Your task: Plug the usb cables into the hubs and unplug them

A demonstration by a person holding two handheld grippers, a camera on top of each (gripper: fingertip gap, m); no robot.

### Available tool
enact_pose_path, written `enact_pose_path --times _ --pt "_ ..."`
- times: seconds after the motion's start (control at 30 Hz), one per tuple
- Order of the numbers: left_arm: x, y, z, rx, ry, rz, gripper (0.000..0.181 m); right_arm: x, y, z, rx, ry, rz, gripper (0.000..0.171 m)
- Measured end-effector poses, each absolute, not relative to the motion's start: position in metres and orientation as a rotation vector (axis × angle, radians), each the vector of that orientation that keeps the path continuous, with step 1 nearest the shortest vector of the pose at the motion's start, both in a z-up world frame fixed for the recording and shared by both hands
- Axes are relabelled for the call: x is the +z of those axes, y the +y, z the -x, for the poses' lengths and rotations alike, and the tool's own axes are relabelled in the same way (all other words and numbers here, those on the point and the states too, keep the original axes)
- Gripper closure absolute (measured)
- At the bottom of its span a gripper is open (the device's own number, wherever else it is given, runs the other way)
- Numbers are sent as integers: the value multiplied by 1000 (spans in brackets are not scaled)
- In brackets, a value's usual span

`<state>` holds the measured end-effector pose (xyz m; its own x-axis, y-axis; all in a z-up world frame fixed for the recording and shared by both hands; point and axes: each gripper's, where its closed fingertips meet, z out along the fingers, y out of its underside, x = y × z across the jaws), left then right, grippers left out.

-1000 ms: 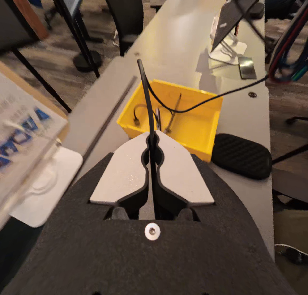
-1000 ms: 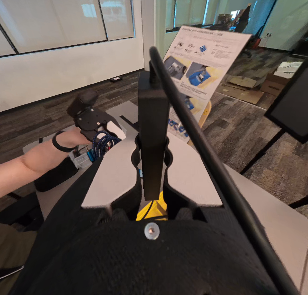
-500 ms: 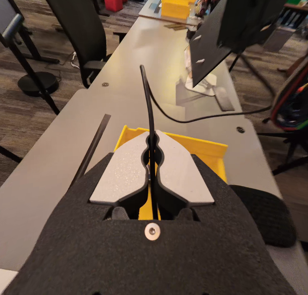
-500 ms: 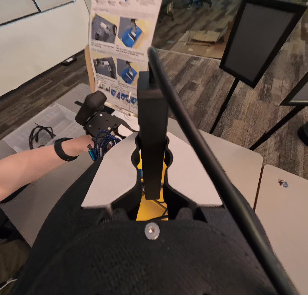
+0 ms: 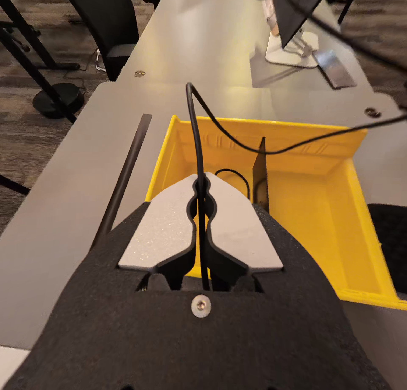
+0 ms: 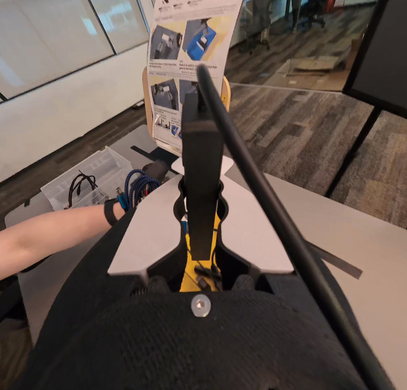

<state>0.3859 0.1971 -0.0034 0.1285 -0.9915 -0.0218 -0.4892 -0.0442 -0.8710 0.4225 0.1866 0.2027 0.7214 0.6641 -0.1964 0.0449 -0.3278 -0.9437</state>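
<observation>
We hold the black hub [image 6: 201,181] clamped upright in the right gripper [image 6: 200,194], its lead [image 6: 253,189] trailing toward 5 o'clock. The left gripper [image 5: 200,187] pinches the thin black cable [image 5: 195,137] over the yellow bin [image 5: 330,214] on the grey surface [image 5: 66,203]. Plug end hidden. Judged step: pre-insertion; next we must bring plug to port, aligned.
</observation>
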Motion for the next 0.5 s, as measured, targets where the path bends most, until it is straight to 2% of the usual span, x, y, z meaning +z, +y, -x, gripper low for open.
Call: enact_pose_path --times 0.07,0.13,0.23,0.33,0.4,0.5 --pt "-5 199 -384 -857 1434 1688 178 200 198 -420 687 -543 1773 145" --pt "-10 200 -380 -851 1445 1732 164 203 206 -415 661 -566 1705 146" --pt "-5 205 -372 -819 1427 1704 154 208 216 -412 633 -615 1612 148" --pt "7 209 -358 -797 1380 1678 137 202 228 -414 683 -606 1612 148" --pt "12 212 -343 -765 1345 1691 120 198 233 -416 683 -640 1602 148" --pt "19 210 -321 -762 1309 1675 118 196 228 -411 664 -777 1501 147"
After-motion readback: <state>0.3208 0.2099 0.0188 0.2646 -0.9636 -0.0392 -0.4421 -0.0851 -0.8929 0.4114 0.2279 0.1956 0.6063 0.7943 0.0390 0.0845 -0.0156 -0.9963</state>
